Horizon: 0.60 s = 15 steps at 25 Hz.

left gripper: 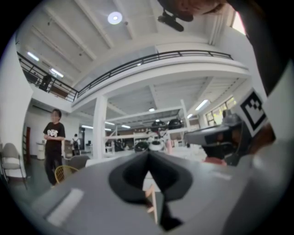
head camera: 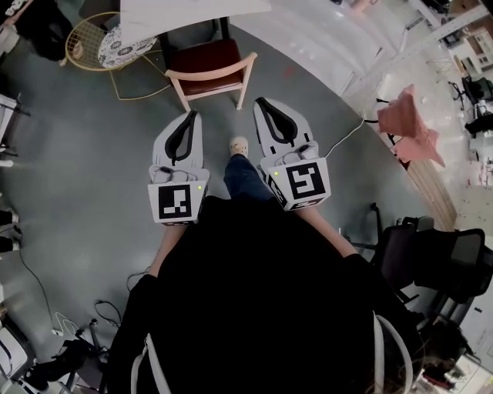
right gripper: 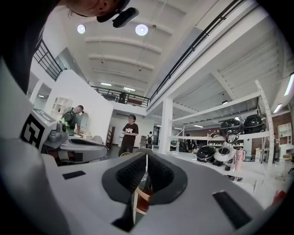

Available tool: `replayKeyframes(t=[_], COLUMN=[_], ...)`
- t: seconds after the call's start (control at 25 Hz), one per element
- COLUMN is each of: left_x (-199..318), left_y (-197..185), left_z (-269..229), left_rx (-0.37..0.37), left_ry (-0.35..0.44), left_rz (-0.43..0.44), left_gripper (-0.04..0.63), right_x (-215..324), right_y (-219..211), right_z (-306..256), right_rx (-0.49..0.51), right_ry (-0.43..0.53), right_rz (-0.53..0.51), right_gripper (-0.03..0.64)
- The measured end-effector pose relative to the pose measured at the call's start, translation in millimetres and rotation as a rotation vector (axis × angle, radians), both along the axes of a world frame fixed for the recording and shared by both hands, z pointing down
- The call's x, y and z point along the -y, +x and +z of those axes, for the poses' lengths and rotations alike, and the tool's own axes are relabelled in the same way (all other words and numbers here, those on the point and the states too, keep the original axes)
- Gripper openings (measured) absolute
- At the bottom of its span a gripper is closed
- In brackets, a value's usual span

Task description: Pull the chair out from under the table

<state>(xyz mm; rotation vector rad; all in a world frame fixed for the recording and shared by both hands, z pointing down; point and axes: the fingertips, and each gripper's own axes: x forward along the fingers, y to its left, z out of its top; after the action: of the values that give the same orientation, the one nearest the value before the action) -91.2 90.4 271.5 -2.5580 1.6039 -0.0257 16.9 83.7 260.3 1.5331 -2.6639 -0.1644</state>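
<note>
Looking down in the head view, grey floor (head camera: pixel 92 154) lies open on every side of the chair (head camera: pixel 209 69) except the far one, where the edge of the white tabletop (head camera: pixel 192 11) covers the chair's far end. A yellow wire chair (head camera: pixel 77 38) stands just left of it. The chair has a pale wooden frame, a curved rail on its near side and a dark red seat. Both grippers hang short of that rail, not touching it: the left hand-held gripper (head camera: pixel 192 115) near the chair's left front leg, the right hand-held gripper (head camera: pixel 260 101) just beside its right corner.

In the left gripper view the jaws are pressed together on nothing, with pale chair wood showing beyond them.

In the right gripper view the jaws likewise meet empty, with wood and red seat beyond.
</note>
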Motion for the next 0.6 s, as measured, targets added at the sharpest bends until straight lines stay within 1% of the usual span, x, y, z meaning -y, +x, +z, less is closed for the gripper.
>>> replayKeyframes(t=[0.16,0.28,0.4,0.6], left_x=[47,86,121,184], left_y=[5,6,2,8], left_z=[9,12,14,20], left_rx=[0.000,-0.007,-0.008,-0.021], left_ry=[-0.014,-0.023,-0.038,-0.062], left_rz=[0.002,0.000,-0.008,-0.020], left_gripper=[0.008,0.008,0.008,0.008], right_x=[49,89,127,196], right_y=[8,8,2,1], right_z=[11,16,19,25], right_rx=[0.010,-0.013,-0.042,-0.083], right_ry=[-0.019,-0.025,-0.029,-0.045], right_rz=[-0.001,-0.011,-0.037,-0.101], right_gripper=[0.023,0.023,0.023,0.023])
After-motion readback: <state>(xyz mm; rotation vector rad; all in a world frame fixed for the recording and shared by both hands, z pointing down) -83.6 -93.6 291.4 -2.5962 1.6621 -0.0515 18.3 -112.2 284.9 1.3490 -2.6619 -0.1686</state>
